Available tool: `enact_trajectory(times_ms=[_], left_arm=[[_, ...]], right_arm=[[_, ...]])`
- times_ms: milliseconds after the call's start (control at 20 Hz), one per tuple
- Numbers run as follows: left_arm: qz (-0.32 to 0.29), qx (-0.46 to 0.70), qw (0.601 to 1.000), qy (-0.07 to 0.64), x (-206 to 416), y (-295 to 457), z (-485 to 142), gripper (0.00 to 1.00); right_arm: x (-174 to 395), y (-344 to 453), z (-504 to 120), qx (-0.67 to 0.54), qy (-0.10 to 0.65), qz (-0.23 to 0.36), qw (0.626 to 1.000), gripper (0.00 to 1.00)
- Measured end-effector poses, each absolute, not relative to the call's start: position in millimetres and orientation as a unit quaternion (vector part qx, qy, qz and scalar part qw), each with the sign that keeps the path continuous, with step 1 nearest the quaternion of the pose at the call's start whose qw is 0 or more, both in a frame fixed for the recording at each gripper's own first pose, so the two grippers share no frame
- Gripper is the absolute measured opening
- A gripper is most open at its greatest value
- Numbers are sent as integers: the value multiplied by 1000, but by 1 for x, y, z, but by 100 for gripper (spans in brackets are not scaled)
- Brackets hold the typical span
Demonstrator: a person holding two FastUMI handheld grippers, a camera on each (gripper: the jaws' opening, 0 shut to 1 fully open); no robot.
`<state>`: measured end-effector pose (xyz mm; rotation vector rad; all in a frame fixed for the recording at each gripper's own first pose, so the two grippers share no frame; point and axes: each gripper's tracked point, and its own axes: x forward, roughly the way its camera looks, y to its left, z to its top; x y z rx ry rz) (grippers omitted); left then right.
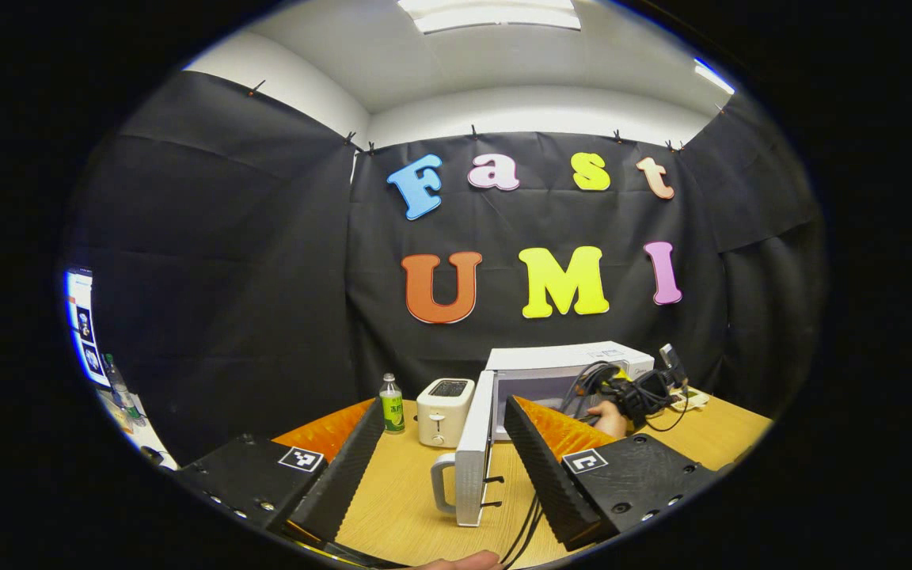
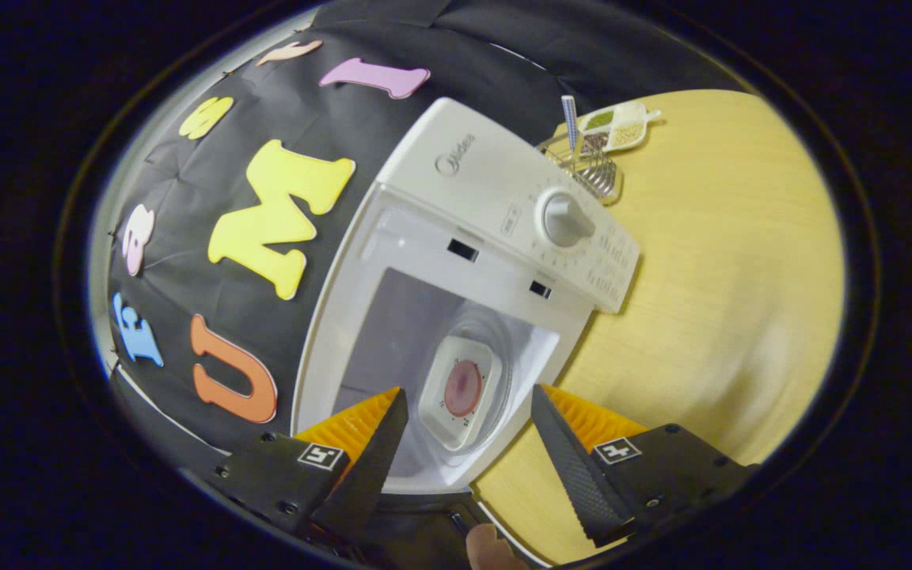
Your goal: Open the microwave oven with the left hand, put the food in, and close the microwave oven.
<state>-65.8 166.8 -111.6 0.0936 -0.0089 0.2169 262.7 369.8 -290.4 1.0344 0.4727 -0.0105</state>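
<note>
Left gripper view: the left gripper is spread wide and holds nothing. Between its fingers, just ahead, the microwave door stands swung open, edge-on, its handle toward the gripper's left finger. Beyond it sits the microwave oven on a wooden table. A toaster and a green-labelled bottle stand ahead to the left. Ahead to the right, the right gripper, held by a hand, is at the oven's opening.

Right gripper view: the right gripper is also wide apart and empty. Straight ahead between its fingers, a white dish of food rests inside the oven cavity.
</note>
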Motion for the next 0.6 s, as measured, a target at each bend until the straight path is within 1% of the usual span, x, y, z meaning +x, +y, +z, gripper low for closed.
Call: enact_trajectory(times_ms=[150,300,350,400,450,500,600], left_arm=[[106,60,993,-4,-76,170,-113,94],[107,73,992,-1,-85,170,-116,94],[108,72,992,4,-86,171,-120,82],[108,68,992,10,-87,172,-127,94],[107,60,992,18,-88,172,-132,96],[108,51,992,28,-87,174,-138,96],[120,39,991,41,-88,184,-148,96]], right_arm=[[230,339,-254,444,194,40,874,88],[192,303,-215,386,159,72,906,89],[178,292,-203,365,148,81,916,88],[162,282,-191,345,137,94,924,89],[147,272,-177,324,125,104,932,88],[132,257,-161,298,111,111,942,99],[107,231,-140,243,84,116,959,99]])
